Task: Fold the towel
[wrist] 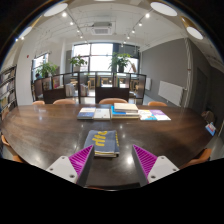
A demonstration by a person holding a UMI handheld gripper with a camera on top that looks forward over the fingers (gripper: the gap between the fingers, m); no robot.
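A folded towel (102, 142), blue-grey with yellow markings, lies flat on the dark brown table (40, 130). Its near end reaches in between my fingertips. My gripper (113, 160) is open, with the magenta pads (81, 160) spread wide to either side of the towel's near end. Neither finger touches the towel; there are gaps on both sides.
Several flat colourful items lie farther back on the table: one on the left (93, 114), a stack in the middle (125, 110), and one on the right (154, 115). Orange chairs (66, 101) line the far side. Plants and windows stand beyond.
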